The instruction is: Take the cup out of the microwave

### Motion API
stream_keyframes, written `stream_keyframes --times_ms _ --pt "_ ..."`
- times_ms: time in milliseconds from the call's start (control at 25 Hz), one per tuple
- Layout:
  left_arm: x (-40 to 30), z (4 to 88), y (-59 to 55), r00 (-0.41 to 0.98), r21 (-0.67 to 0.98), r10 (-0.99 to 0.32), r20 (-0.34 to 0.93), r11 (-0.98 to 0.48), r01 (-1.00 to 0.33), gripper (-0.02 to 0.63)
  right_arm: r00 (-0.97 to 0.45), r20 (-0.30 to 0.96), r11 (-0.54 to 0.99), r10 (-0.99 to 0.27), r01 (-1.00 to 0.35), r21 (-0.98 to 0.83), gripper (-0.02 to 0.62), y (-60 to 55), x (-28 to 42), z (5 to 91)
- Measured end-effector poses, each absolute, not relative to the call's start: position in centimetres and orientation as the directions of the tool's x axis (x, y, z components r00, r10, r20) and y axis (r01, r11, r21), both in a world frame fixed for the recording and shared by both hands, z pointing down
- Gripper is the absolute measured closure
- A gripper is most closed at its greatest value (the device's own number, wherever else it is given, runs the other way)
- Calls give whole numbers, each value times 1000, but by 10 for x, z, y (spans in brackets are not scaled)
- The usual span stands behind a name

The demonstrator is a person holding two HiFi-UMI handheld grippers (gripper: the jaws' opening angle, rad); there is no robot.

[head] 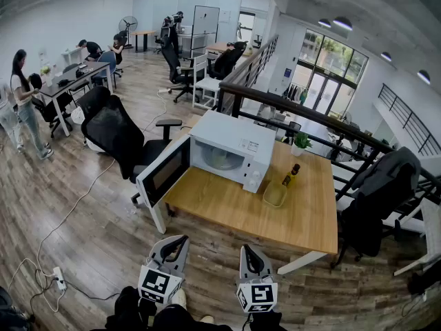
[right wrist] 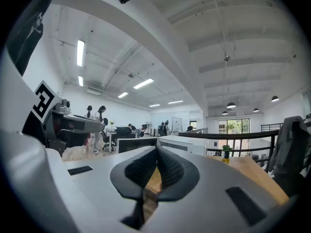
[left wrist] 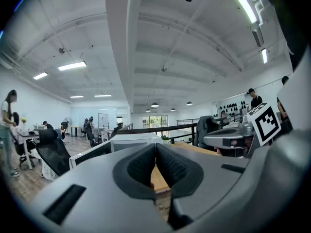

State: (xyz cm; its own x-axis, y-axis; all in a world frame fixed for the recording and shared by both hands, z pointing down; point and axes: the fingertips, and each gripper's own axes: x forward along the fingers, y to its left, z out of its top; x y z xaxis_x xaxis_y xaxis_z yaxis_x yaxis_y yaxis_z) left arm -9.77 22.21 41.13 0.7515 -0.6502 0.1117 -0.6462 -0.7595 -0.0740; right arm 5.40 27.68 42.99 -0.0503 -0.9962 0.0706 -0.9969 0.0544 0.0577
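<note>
A white microwave point(head: 231, 150) stands on the wooden table point(head: 310, 219) with its door point(head: 163, 172) swung open to the left. Inside the cavity a pale round shape point(head: 221, 158) shows; I cannot make out a cup clearly. My left gripper point(head: 180, 241) and right gripper point(head: 246, 249) hover side by side over the floor, well short of the table's front edge. Both are shut with nothing between the pads. The left gripper view shows its gripper point(left wrist: 155, 147) pointed at the microwave point(left wrist: 133, 141). In the right gripper view that gripper point(right wrist: 157, 152) also faces the microwave point(right wrist: 182, 143).
A clear container point(head: 274, 194), a small dark bottle point(head: 291, 176) and a potted plant point(head: 301, 142) sit to the right of the microwave. A black office chair point(head: 117, 133) stands left of the table. Cables point(head: 62, 219) run over the wood floor. People work at desks at the far left.
</note>
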Motion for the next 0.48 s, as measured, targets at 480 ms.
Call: stream_keyframes --times_ms 480 --pt "-108 398 132 782 -72 -612 120 -791 -608 583 -17 73 22 -997 -997 70 579 188 35 416"
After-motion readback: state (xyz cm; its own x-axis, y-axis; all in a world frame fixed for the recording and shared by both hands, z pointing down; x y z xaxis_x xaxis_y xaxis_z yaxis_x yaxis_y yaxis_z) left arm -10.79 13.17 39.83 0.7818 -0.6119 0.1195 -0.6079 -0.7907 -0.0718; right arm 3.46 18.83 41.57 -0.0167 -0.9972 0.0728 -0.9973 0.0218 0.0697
